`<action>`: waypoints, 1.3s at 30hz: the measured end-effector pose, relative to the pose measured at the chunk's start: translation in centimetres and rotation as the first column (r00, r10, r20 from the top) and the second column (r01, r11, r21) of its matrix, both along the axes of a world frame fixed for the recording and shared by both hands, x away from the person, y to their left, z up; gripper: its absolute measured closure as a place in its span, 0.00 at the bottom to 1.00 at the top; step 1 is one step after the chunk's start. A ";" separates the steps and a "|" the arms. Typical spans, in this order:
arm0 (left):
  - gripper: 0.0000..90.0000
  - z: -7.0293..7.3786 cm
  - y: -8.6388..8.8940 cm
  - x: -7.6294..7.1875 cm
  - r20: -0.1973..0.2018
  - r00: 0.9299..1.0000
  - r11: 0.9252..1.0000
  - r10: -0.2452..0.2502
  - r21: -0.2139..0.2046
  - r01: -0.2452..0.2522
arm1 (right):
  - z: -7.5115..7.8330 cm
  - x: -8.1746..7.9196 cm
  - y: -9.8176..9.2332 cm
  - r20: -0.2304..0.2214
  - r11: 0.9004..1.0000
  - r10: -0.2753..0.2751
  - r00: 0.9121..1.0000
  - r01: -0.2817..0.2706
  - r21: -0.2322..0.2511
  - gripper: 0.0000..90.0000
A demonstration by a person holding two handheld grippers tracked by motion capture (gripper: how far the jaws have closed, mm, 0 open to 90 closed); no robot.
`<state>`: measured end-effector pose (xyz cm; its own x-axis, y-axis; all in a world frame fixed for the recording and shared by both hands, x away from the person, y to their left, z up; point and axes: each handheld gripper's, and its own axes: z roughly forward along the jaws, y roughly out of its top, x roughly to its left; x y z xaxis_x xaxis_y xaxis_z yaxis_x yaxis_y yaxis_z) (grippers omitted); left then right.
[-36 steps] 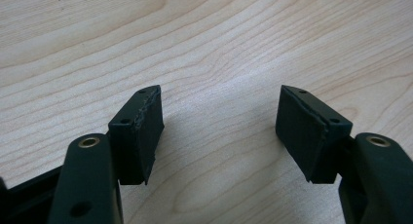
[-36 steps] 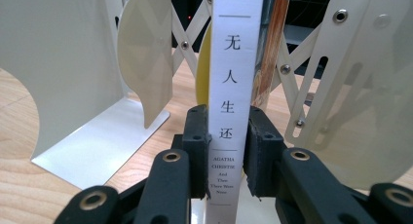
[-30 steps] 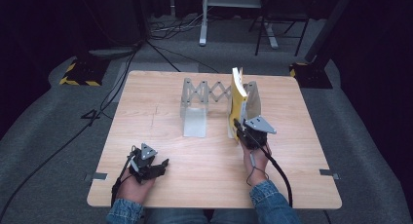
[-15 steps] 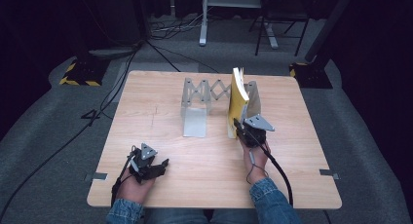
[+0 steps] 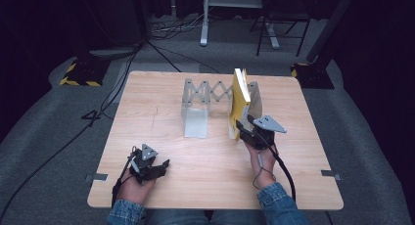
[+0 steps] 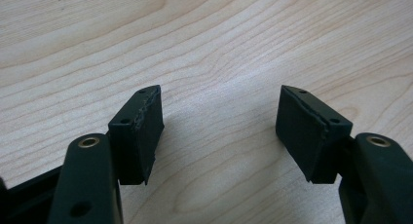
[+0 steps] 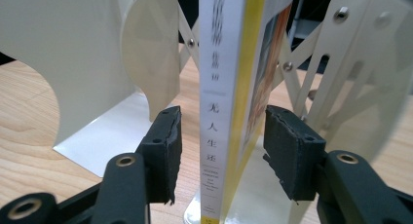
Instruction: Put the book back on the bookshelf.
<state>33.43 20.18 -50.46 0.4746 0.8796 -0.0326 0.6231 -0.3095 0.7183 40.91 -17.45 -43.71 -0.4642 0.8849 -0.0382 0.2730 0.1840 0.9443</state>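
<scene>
high view: yellow book [image 5: 239,103] upright in the right end of the white expanding book rack [image 5: 203,100] on the desk [image 5: 161,117]; right hand-held gripper [image 5: 243,128] at its near edge; left hand-held gripper [image 5: 165,163] near-left | left gripper view: jaws apart over bare desk [image 6: 219,34] | right gripper view: jaws just opened, book [image 7: 229,87] between, pads clear

The right gripper [image 7: 221,156] has just opened its jaws, letting go of the upright book [image 7: 234,87].
</scene>
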 end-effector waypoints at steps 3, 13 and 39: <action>0.38 0.0 0.2 0.0 0.003 1.000 1.000 -0.009 0.010 0.009 | 0.8 -0.6 -0.8 0.006 1.000 0.023 1.000 -0.023 0.007 0.52; 0.34 0.0 1.4 -0.3 -0.005 0.999 0.998 -0.054 0.016 0.054 | 2.8 -2.7 -4.6 -0.012 0.994 0.107 0.994 -0.107 0.009 0.46; 0.30 0.0 1.5 -0.2 -0.008 0.998 0.998 -0.058 0.015 0.058 | 1.4 -7.1 -14.2 -0.202 0.984 0.147 0.968 -0.164 -0.067 0.38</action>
